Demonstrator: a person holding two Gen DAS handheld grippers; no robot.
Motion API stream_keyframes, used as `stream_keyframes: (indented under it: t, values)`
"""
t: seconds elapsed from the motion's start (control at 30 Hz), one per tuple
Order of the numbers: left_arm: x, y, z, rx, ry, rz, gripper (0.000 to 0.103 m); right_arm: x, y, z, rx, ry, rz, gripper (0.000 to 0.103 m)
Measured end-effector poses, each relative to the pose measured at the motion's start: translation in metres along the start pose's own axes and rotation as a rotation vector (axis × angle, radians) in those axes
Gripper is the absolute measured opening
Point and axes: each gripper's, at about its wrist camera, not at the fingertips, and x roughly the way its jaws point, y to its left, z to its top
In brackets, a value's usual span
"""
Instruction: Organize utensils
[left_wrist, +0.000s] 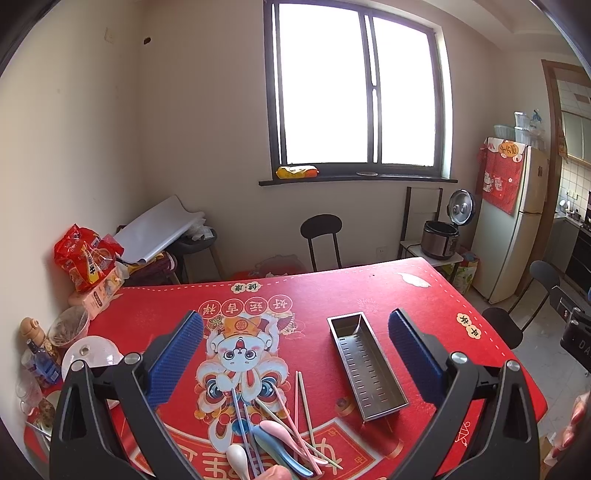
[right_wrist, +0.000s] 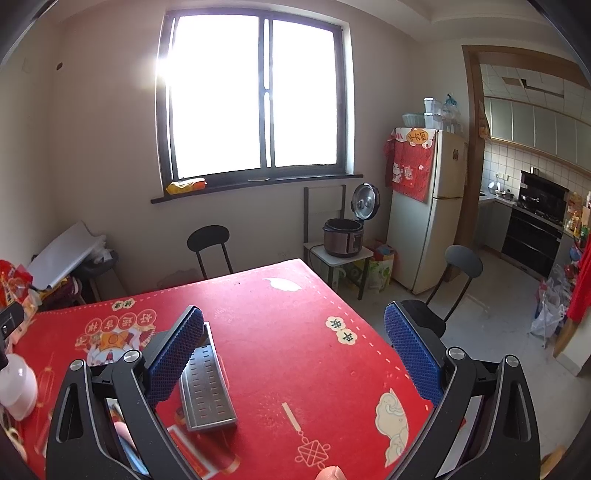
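Both my grippers hang spread and empty, the left gripper (left_wrist: 295, 363) nearer the jumbled pastel plastic chopsticks and spoons (left_wrist: 275, 439) just below it, with the perforated rectangular steel tray (left_wrist: 365, 369) lying lengthwise just right.

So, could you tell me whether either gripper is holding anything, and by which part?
Nothing is held. The left gripper and right gripper are both open, above the table.
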Motion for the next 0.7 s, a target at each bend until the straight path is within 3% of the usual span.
stream_keyframes:
  t: [0.7]
  values:
    - [0.022,0.018,-0.001,-0.058,0.042,-0.001,0.098,0.018,0.004,-0.003,0.002,0.036,0.013,0.095]
